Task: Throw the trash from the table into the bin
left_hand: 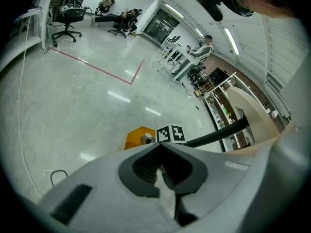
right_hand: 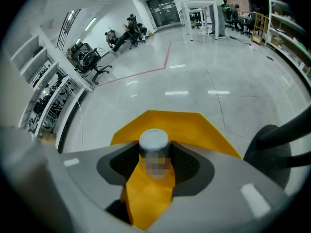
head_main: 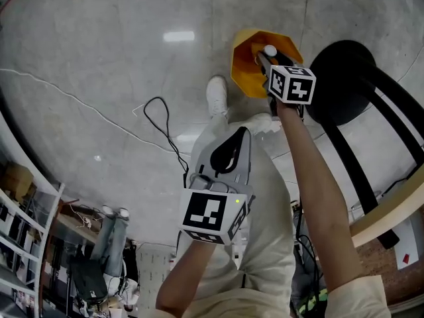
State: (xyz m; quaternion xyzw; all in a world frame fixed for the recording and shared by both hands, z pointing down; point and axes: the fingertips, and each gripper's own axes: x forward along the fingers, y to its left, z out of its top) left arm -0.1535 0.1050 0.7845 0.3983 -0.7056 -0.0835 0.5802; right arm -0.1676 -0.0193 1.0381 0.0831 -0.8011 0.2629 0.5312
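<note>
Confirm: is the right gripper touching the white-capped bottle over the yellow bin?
Touching. The right gripper view shows the right gripper clamped on both sides of the white-capped bottle, above the yellow bin.

The bin (head_main: 246, 68) is orange-yellow, the bottle (right_hand: 154, 142) white-capped, the floor (left_hand: 73, 106) pale grey, its line (left_hand: 92, 67) red.

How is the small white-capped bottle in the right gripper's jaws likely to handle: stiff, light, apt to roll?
Probably stiff: the jaws pinch the bottle without visible denting. Its round body would likely roll if laid down. It looks small, so likely light.
</note>
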